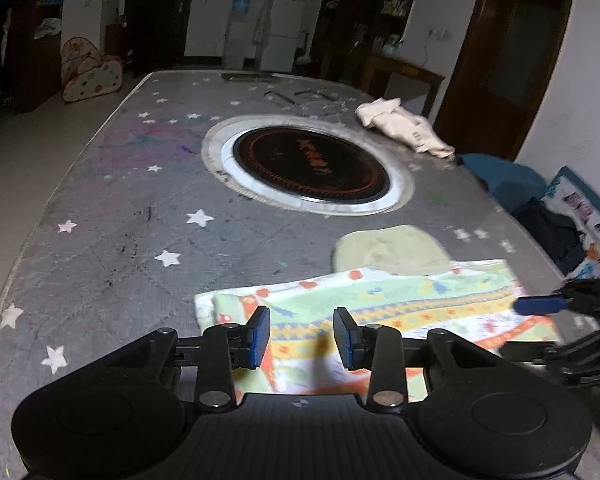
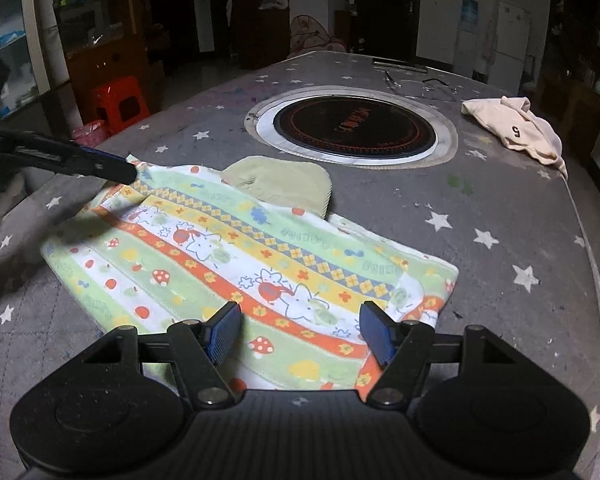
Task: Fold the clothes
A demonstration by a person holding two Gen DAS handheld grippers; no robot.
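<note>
a grey star-printed table cover (image 2: 500, 208) fills both views, with a round black hotplate (image 2: 354, 128) set in a pale ring near its middle. on the near part of the cover lies the colourful striped cloth (image 2: 228, 256), spread flat with cartoon stars, mushrooms and orange, yellow and green bands; its far edge overlaps a small pale green cloth (image 2: 284, 182) that sits between it and the hotplate. well apart, at the far right edge of the table, a crumpled cream garment (image 2: 516, 130) with a dark number on it lies in a heap. the right gripper (image 2: 300, 330) hangs over the near edge of the striped cloth with its blue pads spread wide and nothing between them. the left gripper (image 1: 302, 336) hovers over the cloth's other end, its pads also apart and empty; in the right wrist view its dark tip reaches the cloth's far left corner, though whether it touches cannot be told
</note>
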